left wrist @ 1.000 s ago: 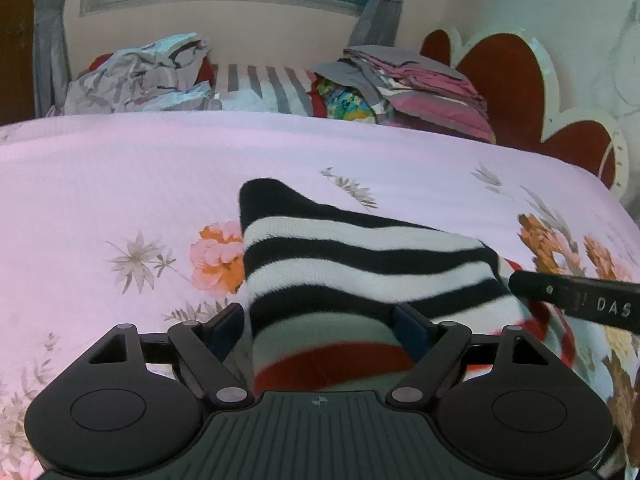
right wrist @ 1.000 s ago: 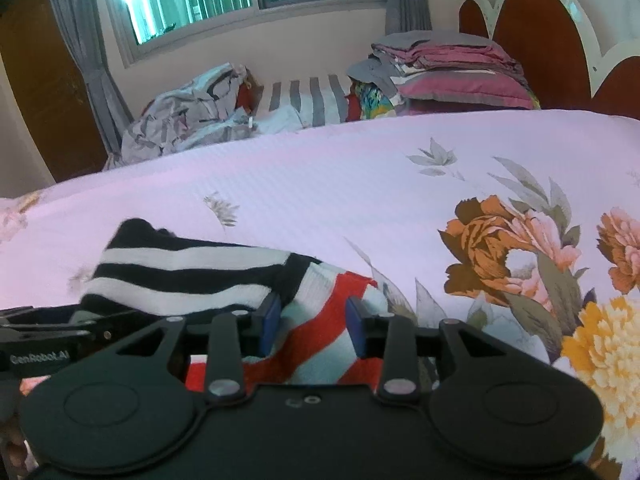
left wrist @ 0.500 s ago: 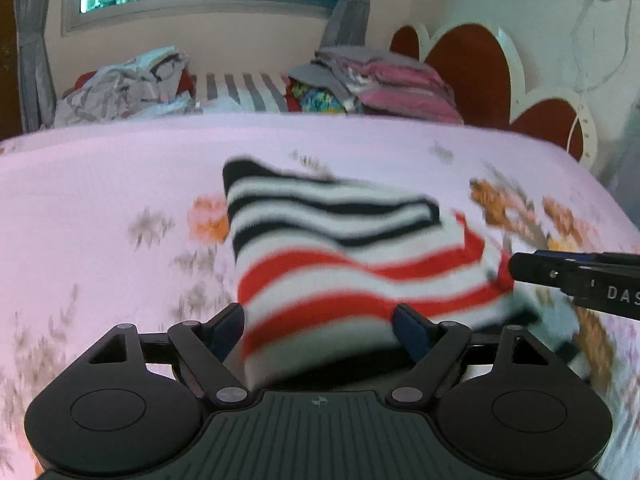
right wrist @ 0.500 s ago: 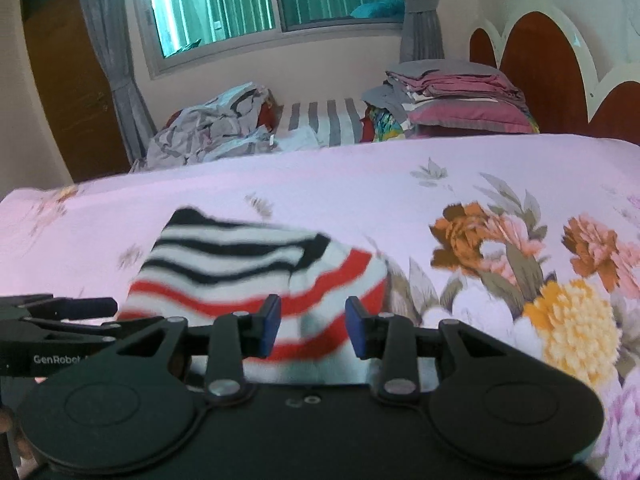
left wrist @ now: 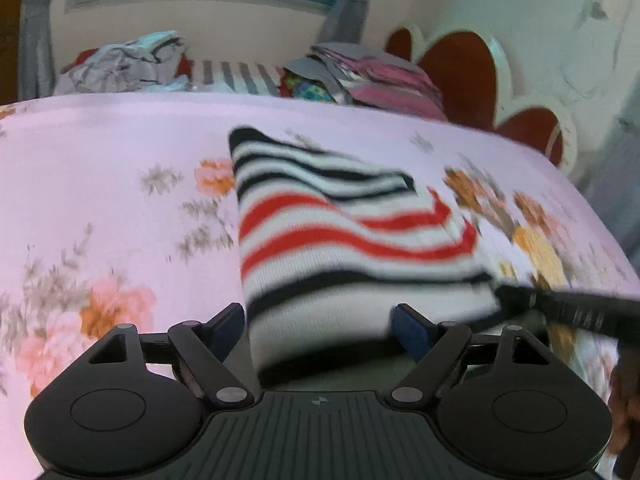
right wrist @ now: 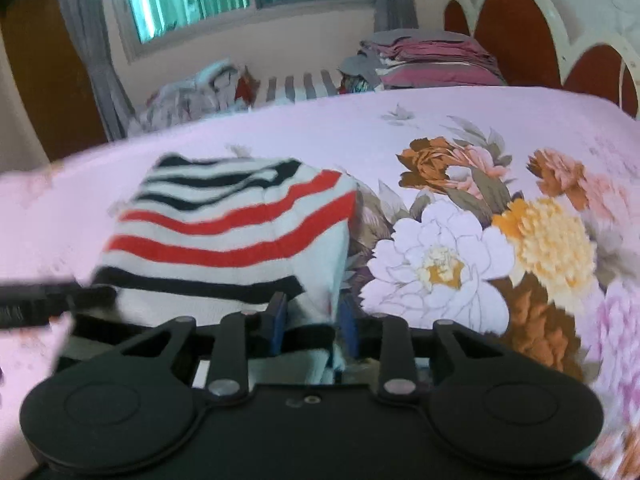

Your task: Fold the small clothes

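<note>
The right gripper [right wrist: 312, 322] pinches the striped knit garment [right wrist: 224, 236]'s near corner; the left gripper [left wrist: 320, 326], jaws wide, brackets the same hem, grip unclear. The near edge hangs lifted over the floral bedsheet [right wrist: 460, 140], mid-fold. Next: carry it forward and lay it even.

2 wrist views, both low and close above the bed [left wrist: 100, 152], facing the far window [right wrist: 192, 4]. Left view looks over the striped garment [left wrist: 340, 240] from its left end; right view from its right end [right wrist: 224, 232]. Shared: garment, folded pile [left wrist: 372, 76], headboard [right wrist: 516, 28].
</note>
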Demonstrator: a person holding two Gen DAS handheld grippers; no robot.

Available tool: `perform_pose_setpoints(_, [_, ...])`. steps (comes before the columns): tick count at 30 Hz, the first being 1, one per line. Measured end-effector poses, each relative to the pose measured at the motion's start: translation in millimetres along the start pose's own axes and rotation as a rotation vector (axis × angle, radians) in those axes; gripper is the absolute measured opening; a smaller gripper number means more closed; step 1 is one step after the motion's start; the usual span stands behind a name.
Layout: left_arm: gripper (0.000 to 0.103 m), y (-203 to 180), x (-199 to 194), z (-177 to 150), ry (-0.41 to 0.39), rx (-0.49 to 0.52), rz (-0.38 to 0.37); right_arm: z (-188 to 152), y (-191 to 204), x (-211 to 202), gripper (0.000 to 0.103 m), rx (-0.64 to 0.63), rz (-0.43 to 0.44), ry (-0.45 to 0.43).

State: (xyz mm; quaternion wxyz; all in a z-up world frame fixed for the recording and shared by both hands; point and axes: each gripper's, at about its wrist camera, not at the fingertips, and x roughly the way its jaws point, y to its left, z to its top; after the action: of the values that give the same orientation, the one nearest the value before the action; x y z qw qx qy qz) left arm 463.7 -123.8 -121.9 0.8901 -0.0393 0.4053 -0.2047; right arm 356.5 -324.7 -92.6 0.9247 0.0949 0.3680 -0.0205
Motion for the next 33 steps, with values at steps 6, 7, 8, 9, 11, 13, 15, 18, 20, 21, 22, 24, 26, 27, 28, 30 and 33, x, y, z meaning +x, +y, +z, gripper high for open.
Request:
perform_pose_setpoints(6, [0.081, 16.2, 11.5, -22.7, 0.051, -0.057, -0.03, -23.0, 4.8, -5.7, 0.031, -0.003, -0.04, 0.043])
perform_pose_setpoints(7, [0.081, 16.1, 11.6, -23.4, 0.05, -0.049, -0.031, -28.6, 4.2, -3.8, 0.031, 0.004, -0.046, 0.059])
perform_pose_setpoints(8, [0.081, 15.2, 10.9, -24.1, 0.051, -0.041, -0.031, -32.7, 3.4, -2.2, 0.031, 0.012, -0.049, 0.072])
perform_pose_setpoints(9, [0.081, 15.1, 10.5, -24.4, 0.054, -0.036, -0.034, -36.9, 2.6, -0.5, 0.031, 0.019, -0.053, 0.084])
perform_pose_setpoints(11, [0.081, 15.9, 8.9, -25.3, 0.061, -0.031, -0.04, -42.6, 2.2, -3.5, 0.032, 0.039, -0.059, 0.086])
perform_pose_setpoints(13, [0.081, 16.4, 5.0, -24.8, 0.067, -0.035, -0.047, -44.6, 3.7, -6.3, 0.032, 0.044, -0.068, 0.091])
perform_pose_setpoints(15, [0.081, 17.0, -0.3, -21.7, 0.075, -0.044, -0.058, -46.6, 5.2, -9.7, 0.034, 0.045, -0.075, 0.097])
perform_pose_setpoints(18, [0.083, 19.8, -9.0, -13.9, 0.058, -0.06, -0.082, -41.9, 4.0, -18.8, 0.042, 0.071, -0.062, 0.099])
perform_pose_setpoints(20, [0.09, 22.3, -10.9, -5.7, 0.048, -0.08, -0.091, -33.5, 2.6, -26.8, 0.058, 0.091, -0.04, 0.078])
perform_pose_setpoints(21, [0.091, 23.7, -10.3, -0.7, 0.046, -0.096, -0.095, -28.8, 2.5, -28.6, 0.06, 0.092, -0.036, 0.068])
perform_pose_setpoints(22, [0.091, 24.6, -8.7, 3.7, 0.048, -0.111, -0.103, -22.2, 1.8, -29.7, 0.062, 0.09, -0.033, 0.059])
perform_pose_setpoints(24, [0.091, 25.9, -2.1, 12.8, 0.053, -0.137, -0.11, -9.8, -1.8, -26.4, 0.064, 0.097, -0.019, 0.056])
perform_pose_setpoints(26, [0.091, 28.0, 5.7, 20.4, 0.045, -0.155, -0.108, 2.2, -8.8, -16.9, 0.069, 0.119, 0.008, 0.062])
perform_pose_setpoints(27, [0.091, 29.3, 10.5, 23.0, 0.042, -0.16, -0.101, 8.6, -12.9, -9.6, 0.069, 0.13, 0.025, 0.065])
perform_pose_setpoints(28, [0.091, 30.9, 15.8, 25.6, 0.043, -0.167, -0.091, 13.0, -16.5, -1.3, 0.071, 0.143, 0.044, 0.072])
perform_pose_setpoints(30, [0.091, 35.7, 28.3, 29.1, 0.061, -0.193, -0.092, 20.3, -25.4, 18.2, 0.072, 0.185, 0.091, 0.095])
perform_pose_setpoints(33, [0.091, 39.8, 48.4, 32.3, 0.097, -0.22, -0.116, 24.7, -36.7, 45.6, 0.072, 0.23, 0.121, 0.126])
